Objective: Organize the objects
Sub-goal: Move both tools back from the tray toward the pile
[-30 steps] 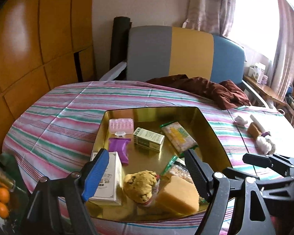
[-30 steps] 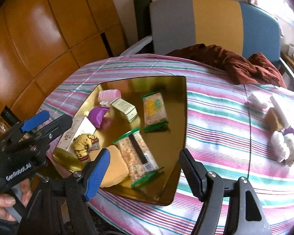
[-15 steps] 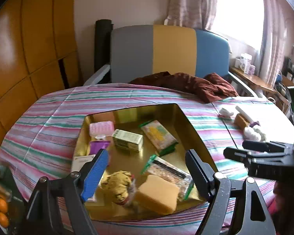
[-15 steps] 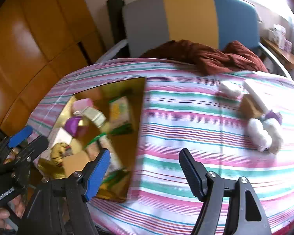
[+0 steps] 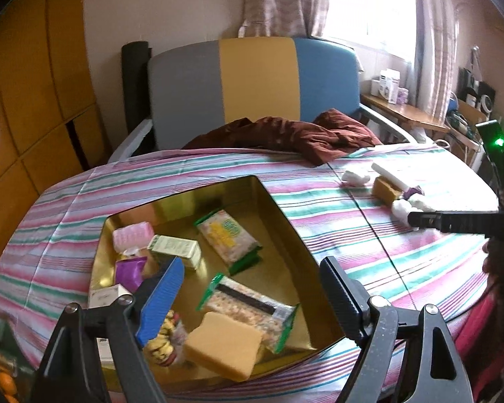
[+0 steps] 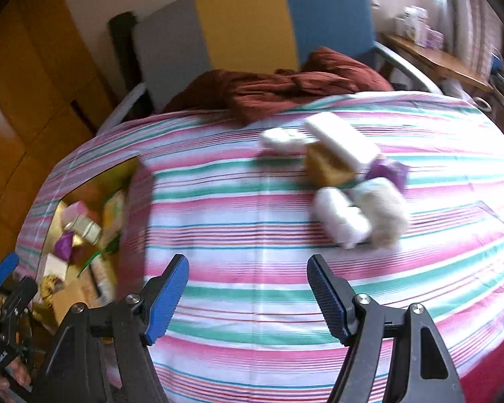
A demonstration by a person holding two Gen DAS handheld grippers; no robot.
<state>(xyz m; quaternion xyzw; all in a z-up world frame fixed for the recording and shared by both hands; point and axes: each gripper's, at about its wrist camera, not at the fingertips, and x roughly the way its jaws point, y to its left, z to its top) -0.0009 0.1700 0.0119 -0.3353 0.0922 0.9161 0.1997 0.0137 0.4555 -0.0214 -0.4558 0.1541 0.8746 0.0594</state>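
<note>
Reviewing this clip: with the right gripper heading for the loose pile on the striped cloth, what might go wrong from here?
1. The pile is tightly clustered: white rolls, a tan block and a purple piece touch, so the open right gripper may catch two at once or knock neighbours.
2. The gold tray is already crowded; another item may land on the cracker packs.
3. The left gripper, jaws opening with nothing held, hangs over the tray and could bump its contents.

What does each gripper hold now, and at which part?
Nothing is held. The left gripper, jaws opening, hangs empty over the gold tray; the right gripper is open above the striped tablecloth.
</note>
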